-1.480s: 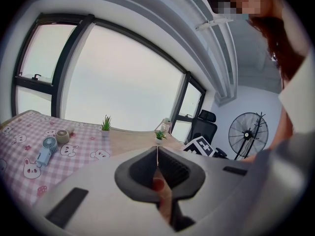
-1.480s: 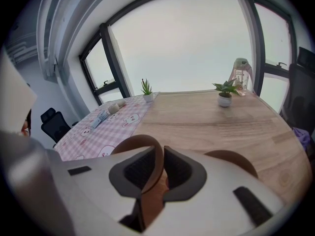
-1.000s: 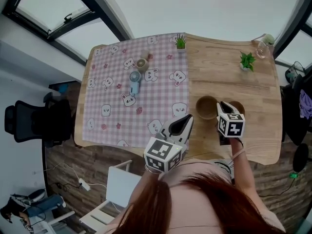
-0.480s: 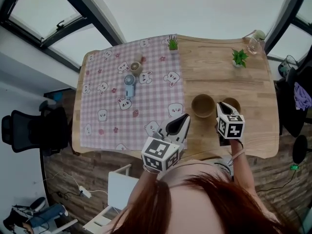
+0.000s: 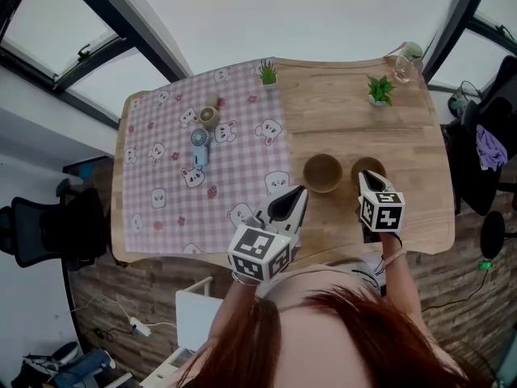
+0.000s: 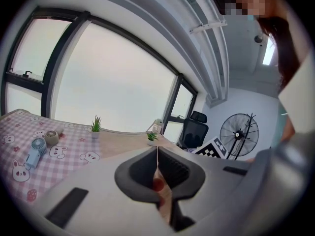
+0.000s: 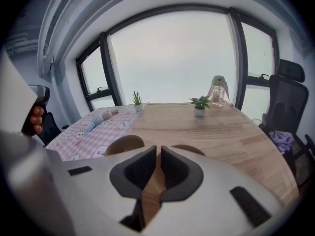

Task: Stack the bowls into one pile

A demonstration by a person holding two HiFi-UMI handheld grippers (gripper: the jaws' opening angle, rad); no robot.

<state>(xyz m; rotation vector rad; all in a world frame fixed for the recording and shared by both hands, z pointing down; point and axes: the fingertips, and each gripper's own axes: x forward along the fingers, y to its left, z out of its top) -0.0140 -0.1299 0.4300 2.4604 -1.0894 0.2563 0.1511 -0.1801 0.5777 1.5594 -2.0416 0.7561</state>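
Two brown bowls stand side by side on the bare wood, the left bowl and the right bowl. My right gripper hovers at the near rim of the right bowl. Its jaws are closing, with a narrow gap and nothing between them. My left gripper hangs near the front edge by the tablecloth, short of the left bowl. Its jaws stand shut and empty.
A pink checked tablecloth covers the table's left half, with a blue hand-held fan and a small round object on it. Two potted plants and a bottle stand along the far edge. An office chair is at the right.
My right gripper has shifted right, from between the two bowls to the right bowl's near rim. The left gripper has hardly moved. The head view has swung, so the table sits further left.
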